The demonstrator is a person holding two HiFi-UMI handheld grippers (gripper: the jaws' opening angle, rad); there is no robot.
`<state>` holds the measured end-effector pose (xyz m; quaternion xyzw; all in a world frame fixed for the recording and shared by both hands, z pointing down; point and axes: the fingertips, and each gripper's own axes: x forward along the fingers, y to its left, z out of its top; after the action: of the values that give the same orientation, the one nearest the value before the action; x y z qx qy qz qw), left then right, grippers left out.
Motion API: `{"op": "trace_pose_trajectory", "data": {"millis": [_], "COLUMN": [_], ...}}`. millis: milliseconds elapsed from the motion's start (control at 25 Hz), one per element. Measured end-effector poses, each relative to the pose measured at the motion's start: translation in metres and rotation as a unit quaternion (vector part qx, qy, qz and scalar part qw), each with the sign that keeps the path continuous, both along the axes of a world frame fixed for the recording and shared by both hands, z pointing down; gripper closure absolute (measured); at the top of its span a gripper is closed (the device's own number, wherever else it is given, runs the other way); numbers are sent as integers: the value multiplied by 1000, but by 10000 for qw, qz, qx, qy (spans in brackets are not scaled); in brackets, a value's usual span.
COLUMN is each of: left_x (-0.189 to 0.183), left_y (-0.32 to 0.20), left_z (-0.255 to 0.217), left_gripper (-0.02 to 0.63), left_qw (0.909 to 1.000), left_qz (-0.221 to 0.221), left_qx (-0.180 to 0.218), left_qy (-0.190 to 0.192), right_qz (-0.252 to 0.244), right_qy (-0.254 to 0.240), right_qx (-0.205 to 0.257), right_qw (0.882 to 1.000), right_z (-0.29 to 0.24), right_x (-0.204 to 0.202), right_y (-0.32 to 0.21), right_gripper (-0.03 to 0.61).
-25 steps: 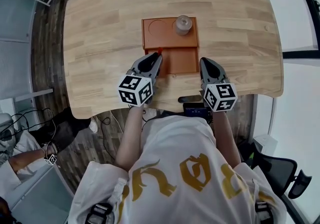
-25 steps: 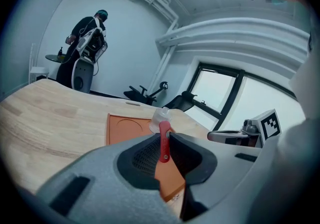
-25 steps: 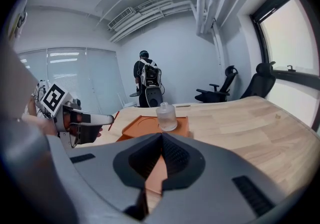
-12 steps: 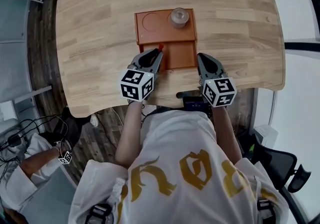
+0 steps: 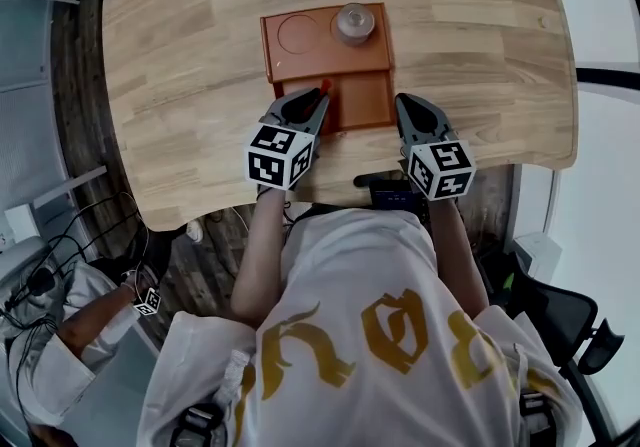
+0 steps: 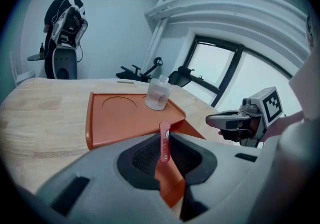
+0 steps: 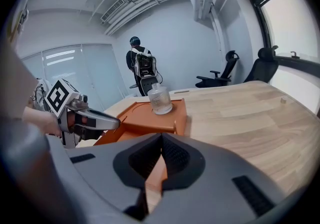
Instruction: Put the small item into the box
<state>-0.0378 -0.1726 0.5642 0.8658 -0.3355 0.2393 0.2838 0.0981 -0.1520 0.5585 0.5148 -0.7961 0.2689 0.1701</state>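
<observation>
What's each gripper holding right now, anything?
Left gripper: shut on the red item.
Right gripper: shut, empty.

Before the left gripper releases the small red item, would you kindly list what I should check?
1. Grip: small red item clamped between the fingers of the left gripper: ok.
2. Position: item over the open compartment of the orange box: cannot tell; it sits near the compartment's left wall.
3. Glass bottle stands on the box's far half, outside the compartment: ok.
4. Right gripper shut, holding nothing, beside the box: ok.
</observation>
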Motion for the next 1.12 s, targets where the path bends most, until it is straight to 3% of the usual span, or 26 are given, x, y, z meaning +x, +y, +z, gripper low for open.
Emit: {"op": "trace_pose_trajectory", "data": {"millis": [720,1120], "left_x": [17,18], "left_y": [1,0], "left_z": [44,73], "left_gripper": [555,555], "left_qw": [9950,9855], "left_qz": [340,418], "left_qx": [-839,-1280], "left_qy": [-432,-1029], "right_qz": [4,28], "right_qy": [-127,-189], "right_qx": [-99,-191], "right_qw": [9999,9996], "right_z": [13,21], "right_x": [-2,4], "right_y": [-9,-15], "right_gripper": [566,566]}}
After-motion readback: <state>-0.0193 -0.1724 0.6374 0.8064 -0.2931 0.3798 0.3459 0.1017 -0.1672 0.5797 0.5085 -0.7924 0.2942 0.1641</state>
